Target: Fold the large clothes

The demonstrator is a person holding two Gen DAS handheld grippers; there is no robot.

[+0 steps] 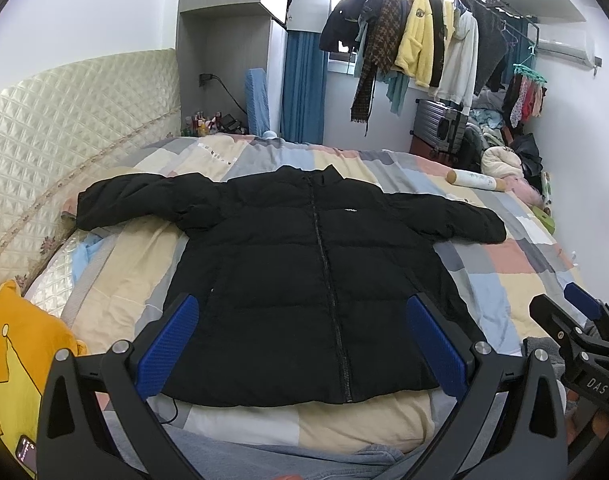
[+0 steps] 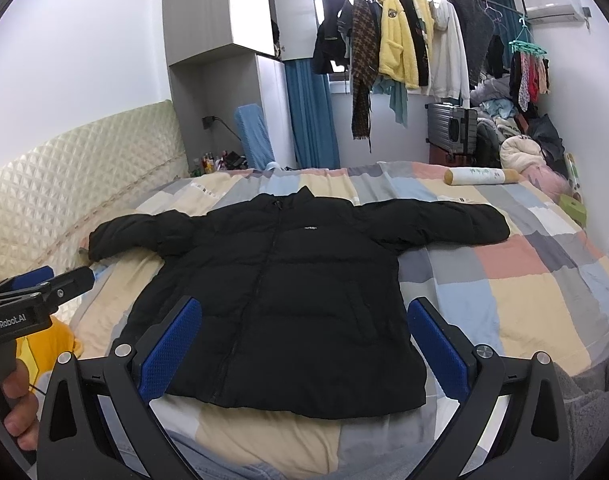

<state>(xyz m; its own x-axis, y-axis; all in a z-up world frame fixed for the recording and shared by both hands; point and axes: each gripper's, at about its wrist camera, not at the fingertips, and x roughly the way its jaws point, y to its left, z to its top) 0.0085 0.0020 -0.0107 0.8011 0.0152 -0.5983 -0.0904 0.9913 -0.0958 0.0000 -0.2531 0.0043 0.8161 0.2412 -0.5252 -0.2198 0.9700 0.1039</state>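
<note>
Item: black puffer jacket (image 1: pixel 304 280), zipped, laid face up and flat on the bed (image 1: pixel 504 272), collar at the far side, hem at the near edge.
Sleeves: both spread straight out, one to the left towards the headboard (image 1: pixel 64 120), one to the right.
Progress: nothing folded as yet (no crease, no sleeve brought in); judged the very start, with sleeves, sides and the hem-to-collar fold all left to do.
Left claw (image 1: pixel 304 344): blue pads spread wide, holding nothing, hovering over the near hem.
Right claw (image 2: pixel 304 344): likewise spread wide and empty, above the hem, just right of the other.
Bedding: patchwork quilt (image 2: pixel 504 280) under the jacket, fairly smooth.
Nearby, left: yellow cushion (image 1: pixel 20 340) at the near left corner, close to the left sleeve's side.
Nearby, far right: a cream bolster roll (image 2: pixel 480 176) beyond the right sleeve, well apart from it.
Background: rail of hanging clothes (image 2: pixel 404 40), grey suitcase (image 2: pixel 452 128), blue curtain (image 2: pixel 308 112).
Obstructions: none lying on the jacket; its puffy bulk will likely resist flat folds (a judgement).
</note>
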